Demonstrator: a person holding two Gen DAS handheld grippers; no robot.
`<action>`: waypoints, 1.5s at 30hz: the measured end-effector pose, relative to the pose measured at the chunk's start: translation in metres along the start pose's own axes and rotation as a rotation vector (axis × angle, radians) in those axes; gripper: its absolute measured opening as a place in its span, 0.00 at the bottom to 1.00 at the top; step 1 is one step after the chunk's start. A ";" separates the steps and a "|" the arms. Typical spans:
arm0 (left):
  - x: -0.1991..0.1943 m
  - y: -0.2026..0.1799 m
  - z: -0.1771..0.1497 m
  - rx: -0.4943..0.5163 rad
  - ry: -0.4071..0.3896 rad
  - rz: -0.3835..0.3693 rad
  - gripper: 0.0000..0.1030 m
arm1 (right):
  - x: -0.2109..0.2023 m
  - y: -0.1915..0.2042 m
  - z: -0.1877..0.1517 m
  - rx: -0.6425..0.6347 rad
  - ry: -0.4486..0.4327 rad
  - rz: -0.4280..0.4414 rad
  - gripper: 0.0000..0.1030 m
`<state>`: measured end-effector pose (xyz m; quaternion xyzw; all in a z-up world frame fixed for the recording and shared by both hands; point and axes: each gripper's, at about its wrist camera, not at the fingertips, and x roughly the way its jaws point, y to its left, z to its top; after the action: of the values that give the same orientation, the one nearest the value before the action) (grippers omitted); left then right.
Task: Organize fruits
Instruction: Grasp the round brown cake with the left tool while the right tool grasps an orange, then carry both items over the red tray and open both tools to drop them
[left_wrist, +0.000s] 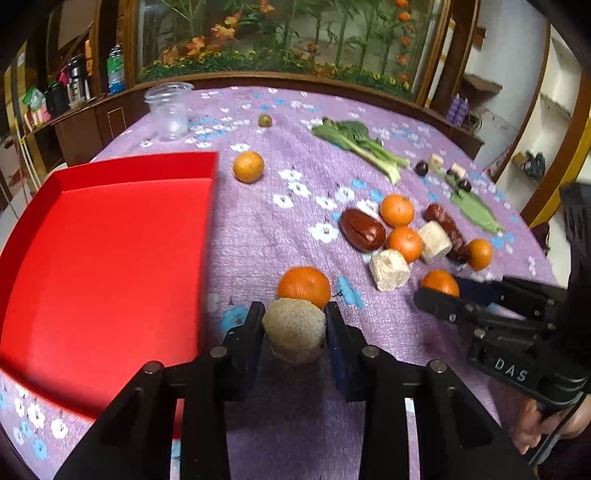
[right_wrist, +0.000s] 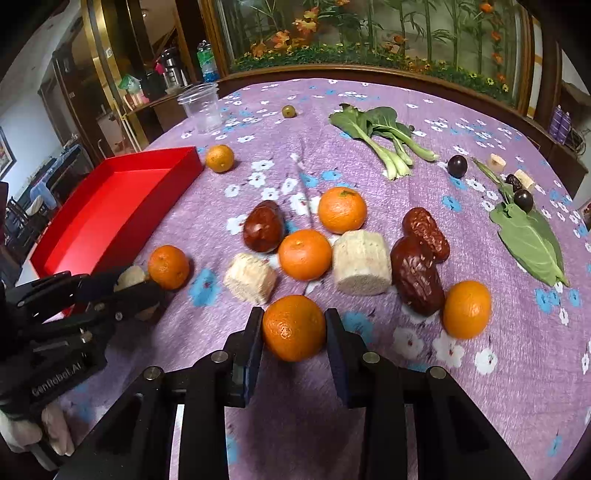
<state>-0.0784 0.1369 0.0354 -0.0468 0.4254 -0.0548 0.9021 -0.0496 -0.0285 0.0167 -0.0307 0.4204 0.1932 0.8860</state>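
Left wrist view: the left gripper is clamped on a pale fibrous chunk just beside the red tray, an orange touching behind it; next, I'd judge, lift and carry it over the tray wall. Right wrist view: the right gripper is closed on an orange down on the floral cloth; pickup step under way on both sides.

The red tray on the left is unoccupied; its raised wall borders the tabletop on that side. Between the tray and the fruit cluster runs a clear strip of cloth, interrupted only by one mandarin near the tray's far corner. On the right, mandarins, dates and pale cut chunks lie touching or just beside one another, leaving little clearance. Far off stand a plastic cup and leafy greens.
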 end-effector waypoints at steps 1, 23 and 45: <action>-0.005 0.002 0.000 -0.010 -0.010 -0.004 0.30 | -0.004 0.002 -0.001 0.000 -0.005 0.001 0.34; -0.076 0.154 -0.019 -0.360 -0.171 0.183 0.31 | -0.032 0.141 0.021 -0.158 -0.048 0.233 0.35; -0.092 0.204 -0.029 -0.488 -0.202 0.157 0.56 | 0.046 0.229 0.033 -0.237 0.060 0.302 0.42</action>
<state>-0.1467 0.3502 0.0607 -0.2348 0.3363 0.1243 0.9035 -0.0832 0.2053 0.0282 -0.0770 0.4206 0.3712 0.8242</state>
